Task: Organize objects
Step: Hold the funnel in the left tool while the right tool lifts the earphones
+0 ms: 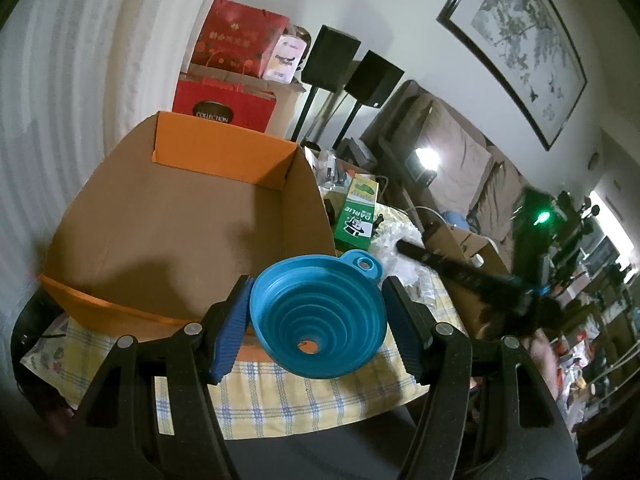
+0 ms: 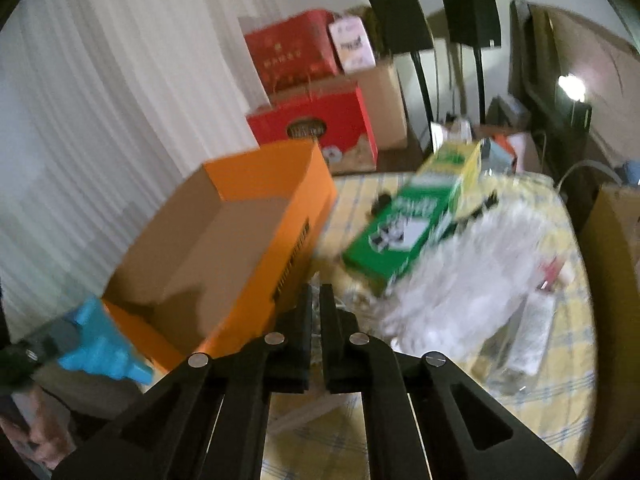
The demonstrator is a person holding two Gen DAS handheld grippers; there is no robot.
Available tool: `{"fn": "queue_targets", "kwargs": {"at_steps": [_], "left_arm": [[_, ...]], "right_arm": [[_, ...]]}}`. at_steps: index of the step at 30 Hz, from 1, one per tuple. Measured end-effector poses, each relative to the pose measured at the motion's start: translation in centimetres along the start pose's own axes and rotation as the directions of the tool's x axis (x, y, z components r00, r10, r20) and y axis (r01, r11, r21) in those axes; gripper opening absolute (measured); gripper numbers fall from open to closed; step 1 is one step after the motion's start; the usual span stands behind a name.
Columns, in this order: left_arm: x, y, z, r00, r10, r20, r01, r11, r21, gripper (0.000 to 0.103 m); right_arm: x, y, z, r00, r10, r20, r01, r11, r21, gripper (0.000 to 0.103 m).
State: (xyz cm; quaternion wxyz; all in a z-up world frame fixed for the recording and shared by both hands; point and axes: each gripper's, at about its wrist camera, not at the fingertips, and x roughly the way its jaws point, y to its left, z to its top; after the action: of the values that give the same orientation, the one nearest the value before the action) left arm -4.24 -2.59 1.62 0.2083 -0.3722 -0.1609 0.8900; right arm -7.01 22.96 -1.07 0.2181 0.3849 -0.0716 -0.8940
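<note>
Left wrist view: left tool [image 1: 316, 312] clamps blue funnel [image 1: 320, 316] between its pads.

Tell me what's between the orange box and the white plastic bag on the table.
The green carton lies between the orange box and the white bag, clearest in the right wrist view.

Both wrist cams close, look along jaws; share orange box [image 1: 188, 216] [image 2: 224, 240].

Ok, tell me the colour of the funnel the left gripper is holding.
Blue. The funnel shows best in the left wrist view, between the left gripper fingers.
</note>
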Motion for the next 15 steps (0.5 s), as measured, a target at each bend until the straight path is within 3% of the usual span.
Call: {"fn": "queue_targets", "kwargs": {"at_steps": [5,9,11,13,15], "left_arm": [[-0.1,0.0,0.1,1.000,-0.004,0.001,0.004,1.000,-0.002,0.062],[-0.3,0.0,0.0,1.000,-0.010,0.005,0.010,1.000,-0.003,0.062],[-0.3,-0.1,0.0,1.000,-0.009,0.006,0.009,1.000,0.000,0.062],[-0.1,-0.1,-0.1,1.000,-0.007,0.002,0.007,1.000,0.003,0.062],[-0.1,-0.1,-0.1,1.000,-0.005,-0.002,0.005,1.000,0.002,0.062]], "right_arm": [[-2.8,0.9,2.4,0.998,0.013,0.064,-0.012,1.000,-0.011,0.002],[-2.7,1.5,3.1,1.000,-0.023,0.003,0.023,0.998,-0.063,0.003],[-0.9,1.3,2.1,0.995,-0.084,-0.056,0.080,0.994,-0.071,0.009],[0.6,0.2,0.8,0.992,-0.081,-0.096,0.079,0.997,-0.021,0.028],[1.9,-0.4,-0.2,0.989,-0.096,-0.115,0.096,0.995,-0.001,0.029]]}}
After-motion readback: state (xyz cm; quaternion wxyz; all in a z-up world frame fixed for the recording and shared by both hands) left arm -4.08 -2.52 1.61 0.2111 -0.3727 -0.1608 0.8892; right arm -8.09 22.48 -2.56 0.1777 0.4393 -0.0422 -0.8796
